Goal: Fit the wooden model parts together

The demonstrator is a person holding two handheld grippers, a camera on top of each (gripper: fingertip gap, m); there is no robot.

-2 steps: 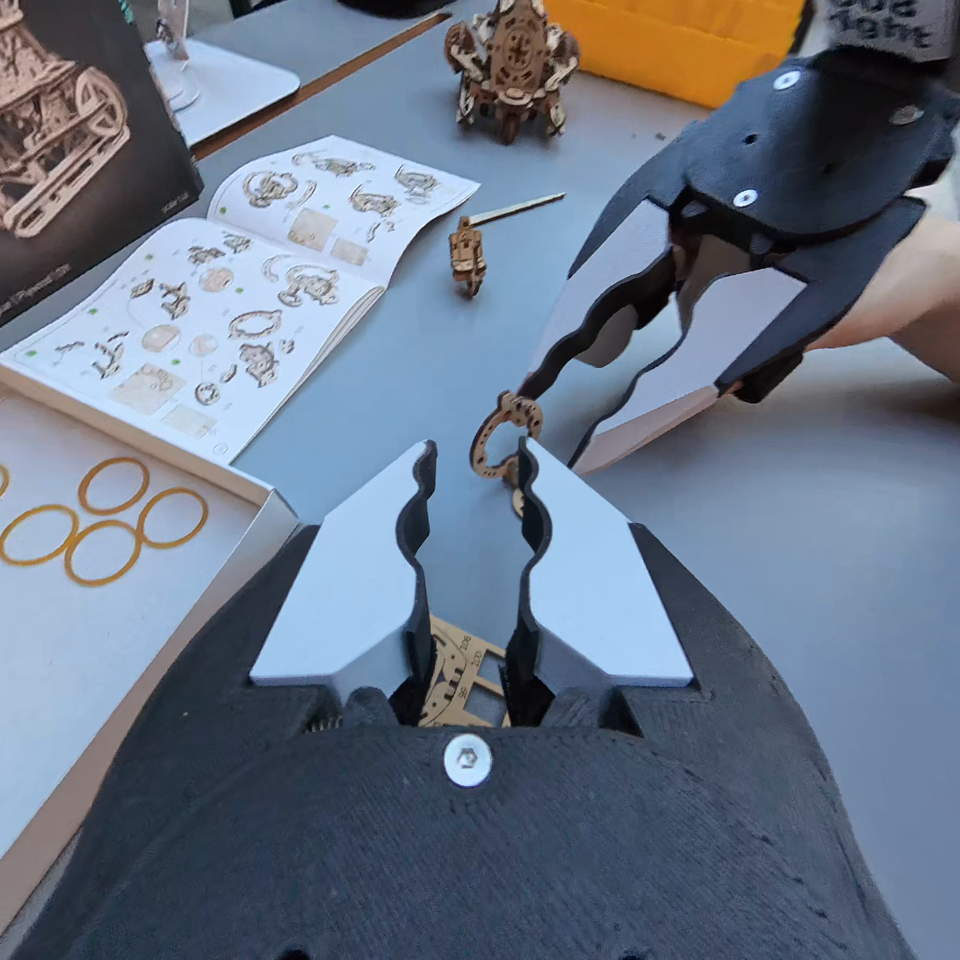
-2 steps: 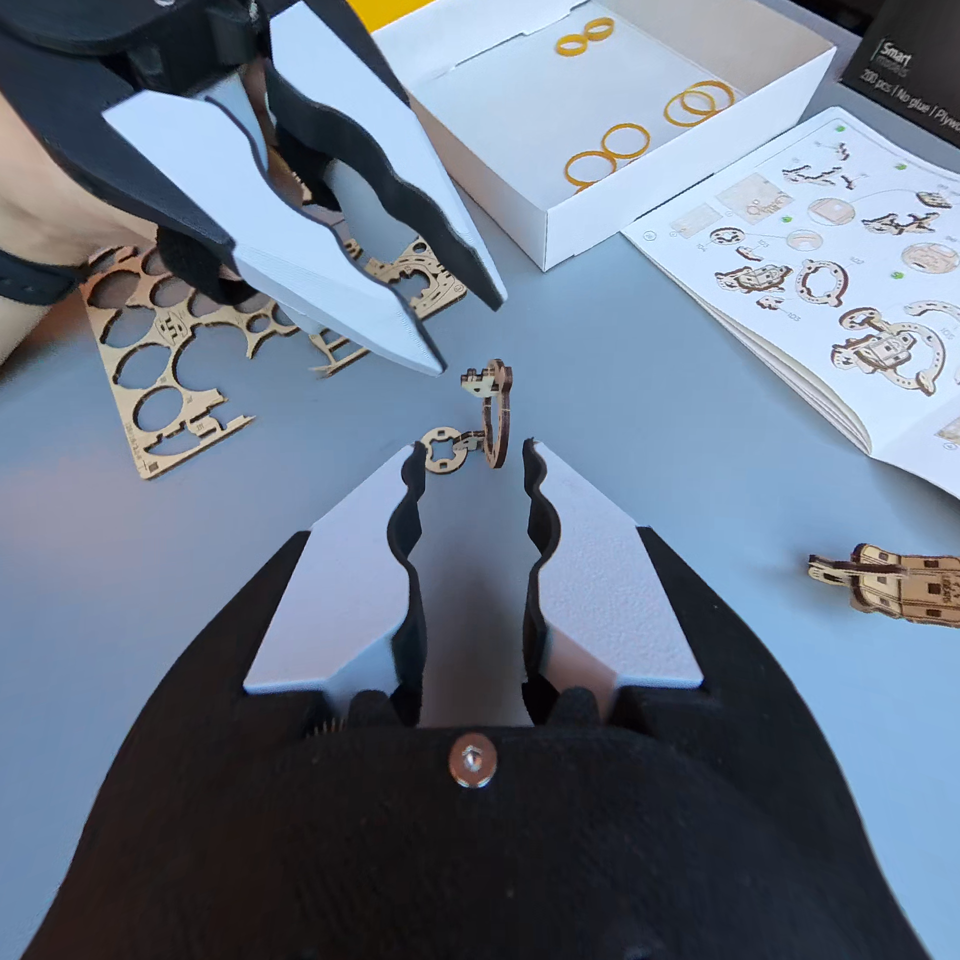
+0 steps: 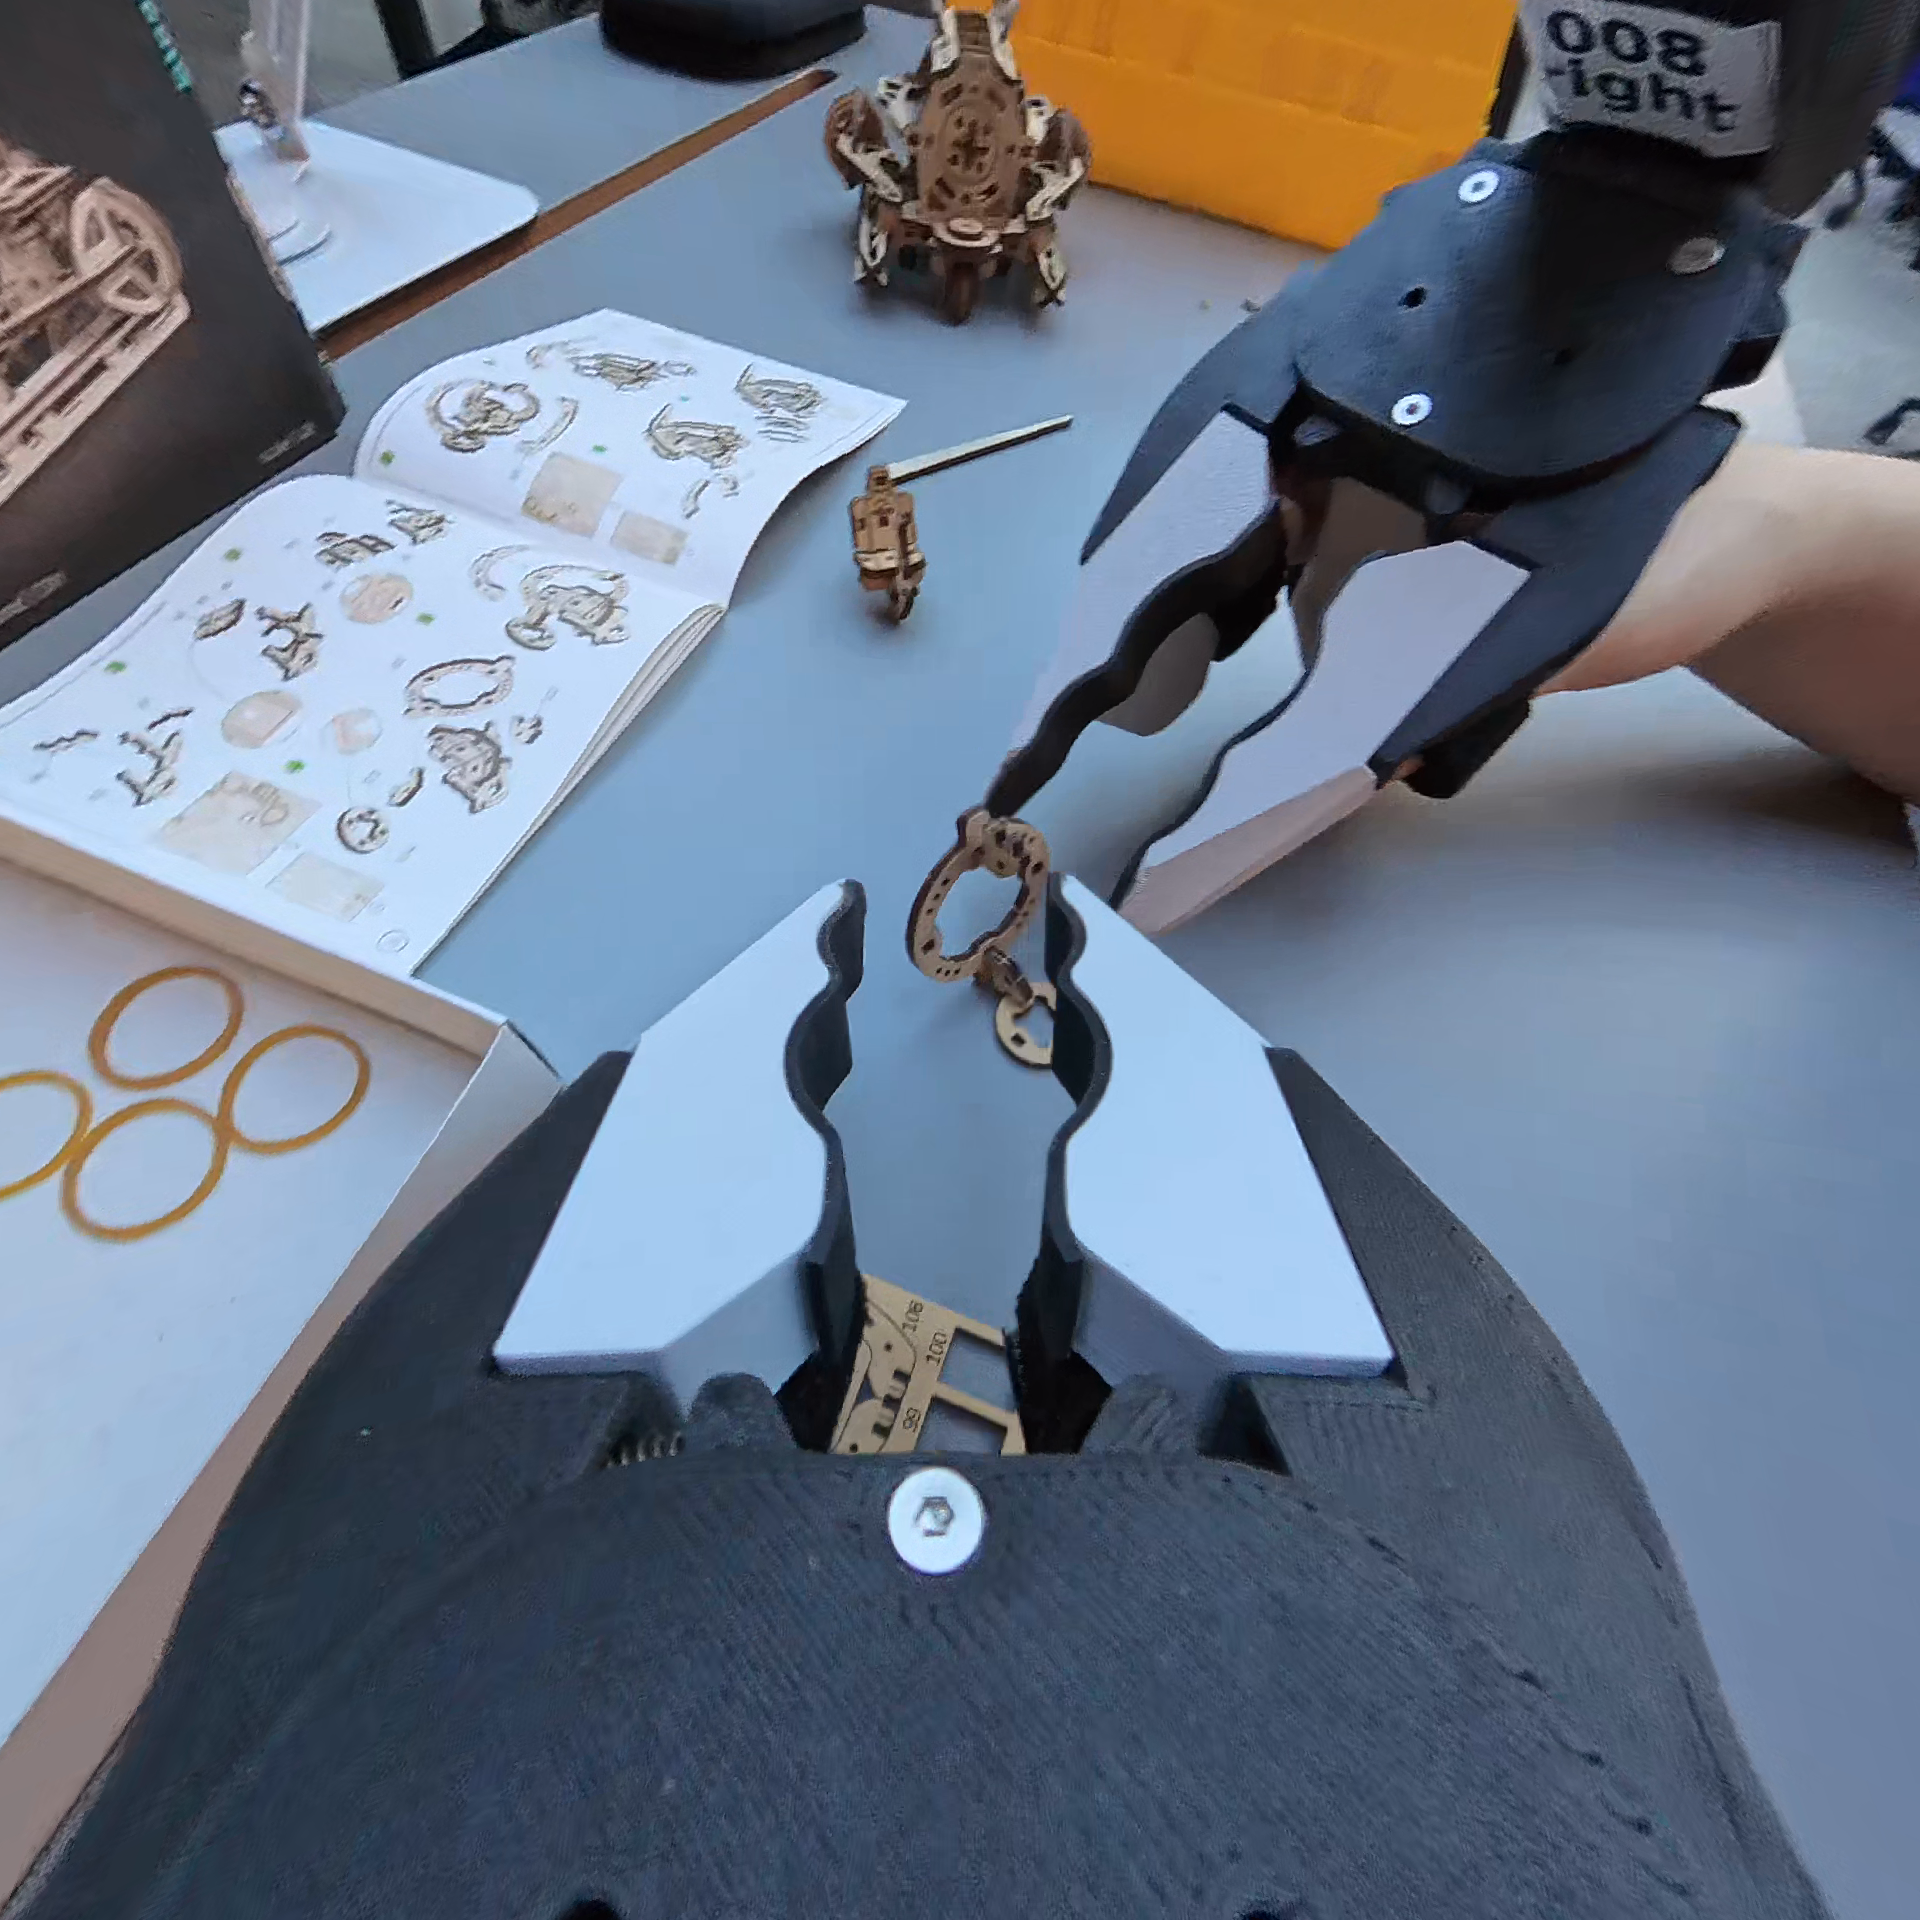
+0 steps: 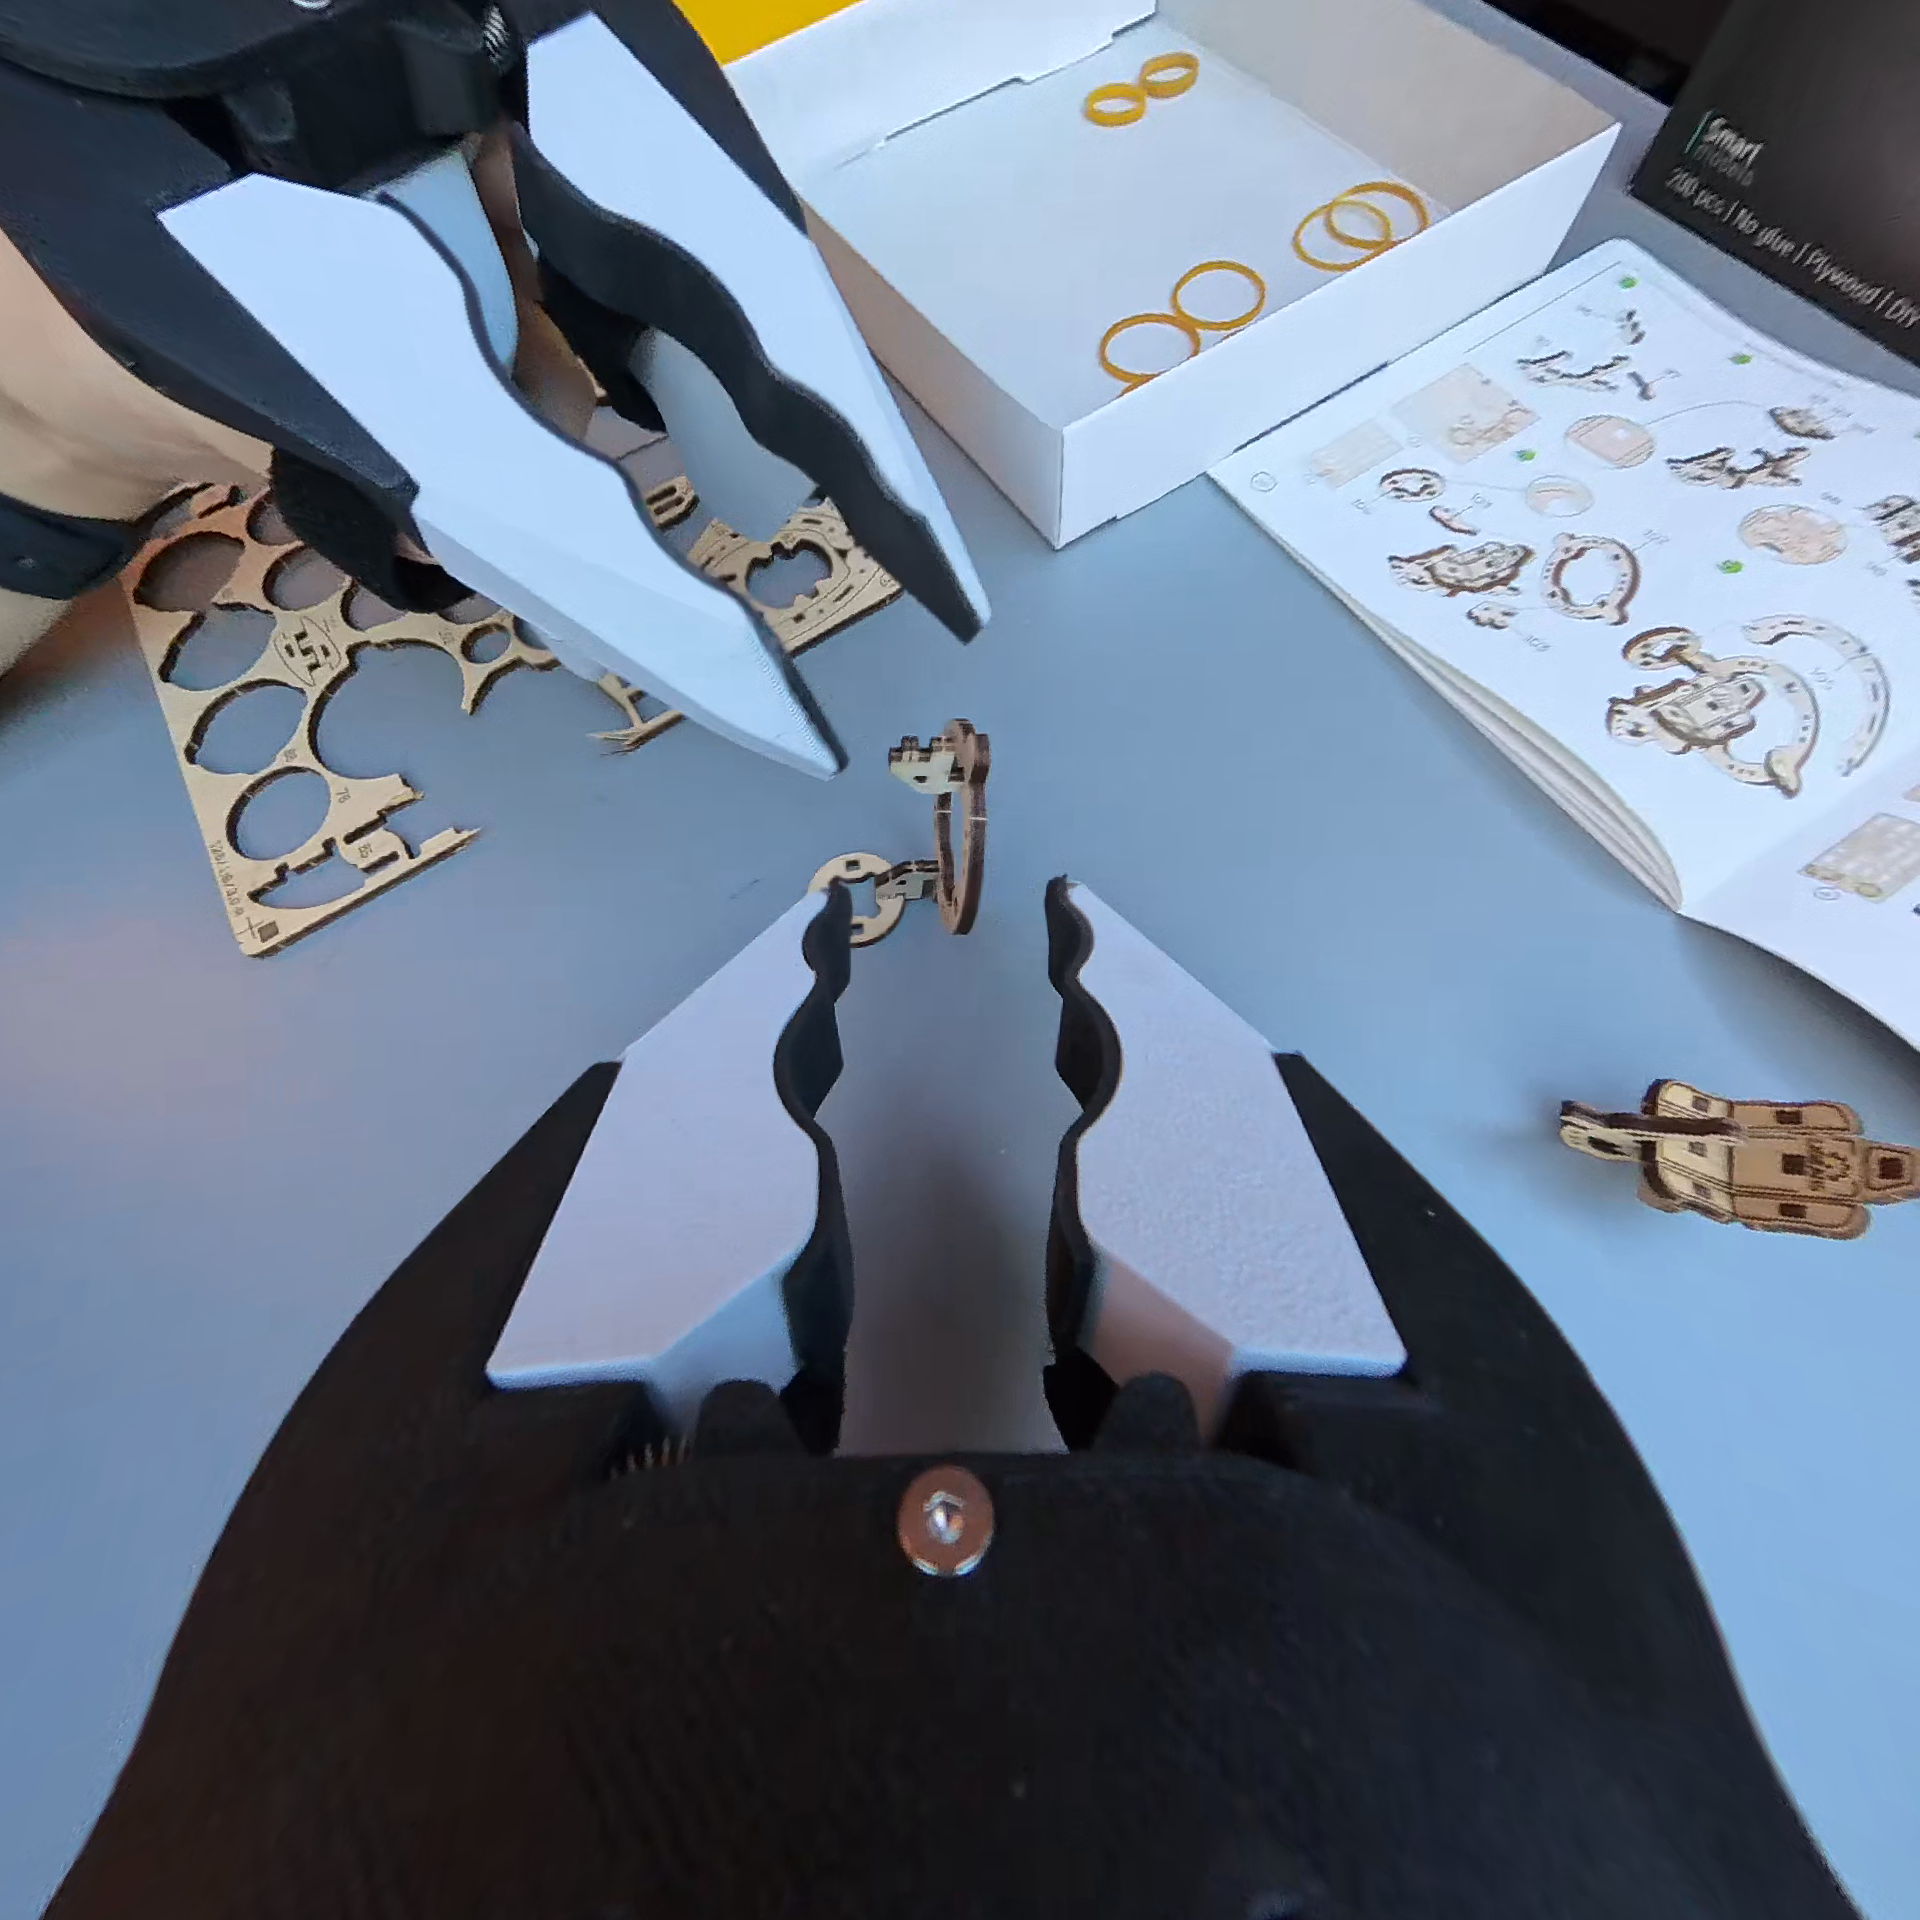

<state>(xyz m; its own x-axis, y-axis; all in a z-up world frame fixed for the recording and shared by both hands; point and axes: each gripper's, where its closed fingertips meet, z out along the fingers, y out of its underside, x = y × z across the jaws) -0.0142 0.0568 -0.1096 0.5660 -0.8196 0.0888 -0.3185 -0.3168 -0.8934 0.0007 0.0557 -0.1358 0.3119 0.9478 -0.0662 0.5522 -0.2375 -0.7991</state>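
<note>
Left gripper (image 3: 951,904): jaws apart at a middling width, holding nothing; bare grey table shows between the fingers.
Right gripper (image 4: 940,899): jaws apart to much the same width, also empty; it faces the left one from the far side, tips angled down at the table (image 4: 1299,935).
Wooden ring part (image 3: 977,899): stands on edge on the table just ahead of the left gripper's tips, close against the inner edge of its right finger; whether it touches that finger cannot be told. From the right wrist view the same ring part (image 4: 956,831) sits just past the tips, nearer the left finger.
Small round piece (image 4: 857,883): lies flat, joined to the ring's foot by a short link, partly under the right gripper's left fingertip.
Gap between tools: the two sets of tips nearly meet over the ring; one tip of the far gripper (image 3: 1070,842) comes down right at the ring's top.
Room left of the left gripper: white box (image 3: 488,1049) with yellow rubber bands (image 3: 166,1101) close by its edge, open instruction booklet (image 3: 416,644) beyond.
Room ahead: small wooden figure (image 3: 888,540) and a built wooden model (image 3: 956,166) farther off, open table between.
Room right of the left gripper: open table.
Beneath the left gripper: cut-out wooden sheet (image 4: 312,727).
Hands: bare forearm (image 3: 1745,561) behind the right gripper, low over the table.
</note>
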